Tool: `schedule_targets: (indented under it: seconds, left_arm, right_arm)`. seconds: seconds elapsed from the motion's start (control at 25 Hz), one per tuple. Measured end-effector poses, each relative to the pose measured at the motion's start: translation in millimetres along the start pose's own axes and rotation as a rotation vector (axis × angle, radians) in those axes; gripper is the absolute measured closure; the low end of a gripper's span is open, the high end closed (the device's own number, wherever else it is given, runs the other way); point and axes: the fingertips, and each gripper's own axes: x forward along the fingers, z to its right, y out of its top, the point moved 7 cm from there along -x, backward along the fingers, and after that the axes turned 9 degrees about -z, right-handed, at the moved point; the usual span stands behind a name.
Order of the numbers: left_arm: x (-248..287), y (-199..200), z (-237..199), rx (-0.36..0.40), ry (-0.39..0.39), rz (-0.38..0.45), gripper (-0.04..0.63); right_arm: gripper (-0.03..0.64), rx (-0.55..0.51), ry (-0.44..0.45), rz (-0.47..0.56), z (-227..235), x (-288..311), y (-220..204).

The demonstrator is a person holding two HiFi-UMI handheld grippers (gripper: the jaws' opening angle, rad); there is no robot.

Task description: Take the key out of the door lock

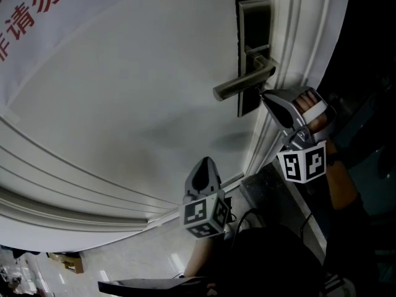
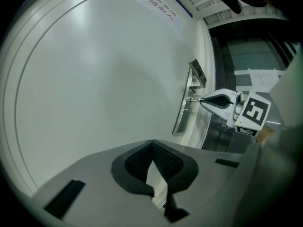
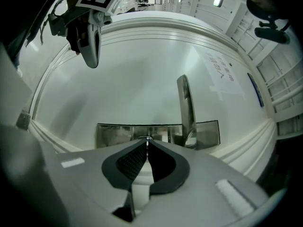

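Right gripper (image 1: 263,94) pinches key (image 3: 147,138) in lock plate (image 1: 253,23).
Left gripper (image 1: 204,162), closed and empty, hangs below the plate.

The door (image 1: 124,104) is smooth, painted white, with a soft satin sheen. The lock plate (image 1: 253,26) is brushed metal round a dark glossy panel, and the handle (image 1: 244,84) is the same dull brushed metal. The key (image 2: 192,99) is bare metal. The left tongs (image 2: 152,143) and right tongs (image 3: 147,140) have matt grey plastic shells and black, finely textured, rubbery pads (image 3: 130,161). The floor (image 1: 154,252) looks polished and glossy.
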Motion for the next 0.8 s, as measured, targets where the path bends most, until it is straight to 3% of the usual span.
schedule_targets:
  seconds: [0.8]
  left_arm:
    - [1.1, 2.7, 3.3, 0.024, -0.011, 0.012, 0.595]
  right_arm:
    - [0.606, -0.006, 0.002, -0.005, 0.2, -6.2, -0.3]
